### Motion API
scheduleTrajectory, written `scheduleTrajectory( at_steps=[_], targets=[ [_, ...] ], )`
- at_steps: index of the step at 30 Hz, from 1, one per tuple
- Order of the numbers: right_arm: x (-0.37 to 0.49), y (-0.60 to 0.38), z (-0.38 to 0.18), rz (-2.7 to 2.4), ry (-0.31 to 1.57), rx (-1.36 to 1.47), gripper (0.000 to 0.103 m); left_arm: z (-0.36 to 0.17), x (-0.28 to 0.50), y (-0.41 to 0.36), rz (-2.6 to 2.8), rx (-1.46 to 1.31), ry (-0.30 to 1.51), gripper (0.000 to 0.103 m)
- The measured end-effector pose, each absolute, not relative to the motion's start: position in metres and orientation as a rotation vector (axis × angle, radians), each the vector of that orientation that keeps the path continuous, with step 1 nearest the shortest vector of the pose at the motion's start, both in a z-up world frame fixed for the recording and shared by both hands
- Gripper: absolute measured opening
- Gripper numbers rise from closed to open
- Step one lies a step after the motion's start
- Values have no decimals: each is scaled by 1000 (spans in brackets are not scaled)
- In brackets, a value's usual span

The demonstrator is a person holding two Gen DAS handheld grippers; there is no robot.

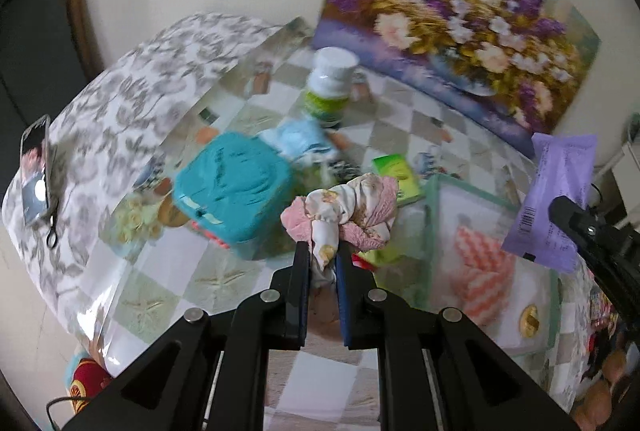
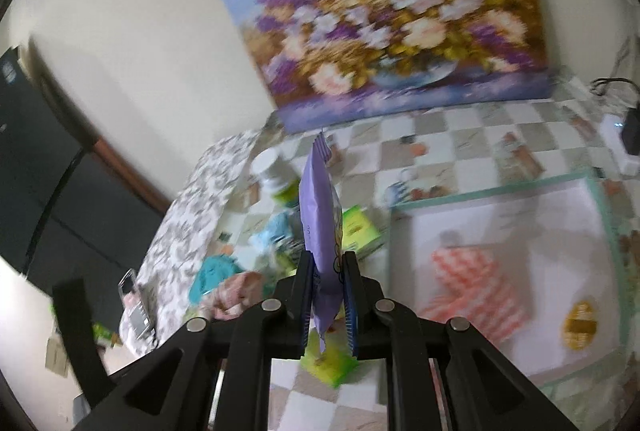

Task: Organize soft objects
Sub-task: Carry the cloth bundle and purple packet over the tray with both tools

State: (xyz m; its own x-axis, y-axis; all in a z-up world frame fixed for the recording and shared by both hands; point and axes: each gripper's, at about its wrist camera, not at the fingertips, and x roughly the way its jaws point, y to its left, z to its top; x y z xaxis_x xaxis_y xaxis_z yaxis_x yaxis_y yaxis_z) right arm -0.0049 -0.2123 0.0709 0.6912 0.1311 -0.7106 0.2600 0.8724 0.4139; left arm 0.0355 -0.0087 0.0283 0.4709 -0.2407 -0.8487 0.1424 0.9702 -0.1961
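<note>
My left gripper (image 1: 323, 255) is shut on a crumpled pink and cream cloth (image 1: 352, 207) and holds it above the table. My right gripper (image 2: 329, 267) is shut on a flat purple packet (image 2: 320, 223) that stands upright between the fingers; the packet also shows in the left wrist view (image 1: 552, 199). A white box with a green rim (image 2: 592, 183) lies on the table to the right and holds a folded red and white striped cloth (image 2: 468, 283). The cloth also shows in the left wrist view (image 1: 484, 271).
A teal box (image 1: 236, 187), a white bottle with a green label (image 1: 330, 87), a light blue pack (image 1: 300, 139) and a green carton (image 1: 398, 173) sit on the checked tablecloth. A flower painting (image 1: 460, 15) leans on the wall. A phone (image 1: 35, 167) lies at the left.
</note>
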Motion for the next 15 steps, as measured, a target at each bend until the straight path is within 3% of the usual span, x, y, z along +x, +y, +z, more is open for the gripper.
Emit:
scheduleTrajectory(
  at_steps=[15],
  targets=[
    [-45, -321, 53, -385, 800, 667, 15, 62, 35, -111, -428, 37, 1011, 12]
  ],
)
